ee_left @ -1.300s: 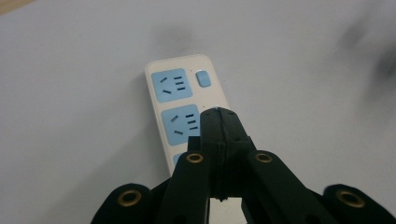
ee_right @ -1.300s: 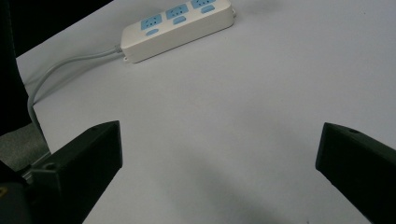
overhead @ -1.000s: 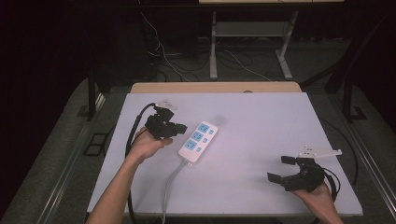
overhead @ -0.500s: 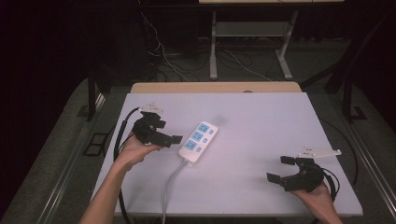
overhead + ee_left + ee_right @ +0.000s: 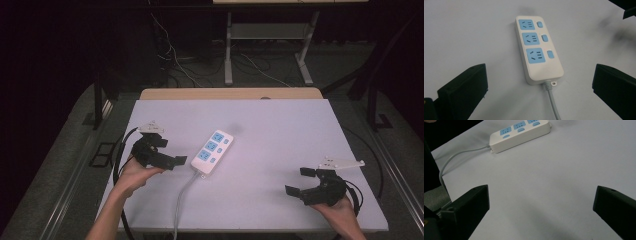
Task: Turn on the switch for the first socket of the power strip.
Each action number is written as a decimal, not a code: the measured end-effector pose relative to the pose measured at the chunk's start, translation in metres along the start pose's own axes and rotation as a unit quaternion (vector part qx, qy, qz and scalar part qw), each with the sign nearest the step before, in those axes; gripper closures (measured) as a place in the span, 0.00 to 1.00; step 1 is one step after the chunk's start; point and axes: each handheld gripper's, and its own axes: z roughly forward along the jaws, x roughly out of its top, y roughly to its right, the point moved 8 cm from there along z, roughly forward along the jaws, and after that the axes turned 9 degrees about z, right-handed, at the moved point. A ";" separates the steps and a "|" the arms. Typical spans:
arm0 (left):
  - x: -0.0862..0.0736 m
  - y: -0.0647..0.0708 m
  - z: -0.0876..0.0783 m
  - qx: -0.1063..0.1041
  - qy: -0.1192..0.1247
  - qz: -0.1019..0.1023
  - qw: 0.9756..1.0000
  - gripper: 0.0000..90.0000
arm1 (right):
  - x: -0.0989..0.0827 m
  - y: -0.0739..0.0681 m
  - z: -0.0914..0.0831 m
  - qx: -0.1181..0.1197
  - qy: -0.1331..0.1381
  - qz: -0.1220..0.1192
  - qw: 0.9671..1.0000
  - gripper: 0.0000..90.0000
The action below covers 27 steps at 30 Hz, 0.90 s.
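A white power strip (image 5: pixel 212 151) with three blue sockets and blue switches lies flat near the middle of the white table (image 5: pixel 280 130), and its grey cable (image 5: pixel 182 200) runs off the near edge. My left gripper (image 5: pixel 170 152) is just left of the strip and points at it. Its jaws have just been opening and now stand wide with nothing between them. In the left gripper view the strip (image 5: pixel 537 50) lies ahead of the open gripper (image 5: pixel 539 75). My right gripper (image 5: pixel 299 182) rests open at the near right, far from the strip (image 5: pixel 520 131), with bare table between its jaws.
A wooden strip (image 5: pixel 230 93) borders the table's far edge. Beyond it stand metal desk legs (image 5: pixel 228 55) and loose cables on the dark floor (image 5: pixel 175 60). Black cables trail from both grippers over the table's sides.
My left gripper has drawn back from the power strip, to the left and toward the near edge, and its jaws have opened wide. The right gripper has not moved.
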 end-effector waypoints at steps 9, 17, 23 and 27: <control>-0.021 0.007 0.001 -0.005 0.014 -0.012 1.000 0.00 | 0.000 -0.001 0.001 0.000 0.000 0.000 1.000 0.00; -0.036 0.015 0.004 -0.007 0.030 -0.025 0.999 0.00 | -0.001 -0.001 0.001 0.000 -0.002 0.000 1.000 0.00; -0.047 0.023 0.006 -0.009 0.043 -0.029 0.999 0.00 | -0.002 -0.002 0.001 0.001 -0.004 0.000 1.000 0.00; -0.054 0.028 0.008 -0.010 0.054 -0.034 0.998 0.00 | -0.002 -0.002 0.001 0.001 -0.005 0.001 1.000 0.00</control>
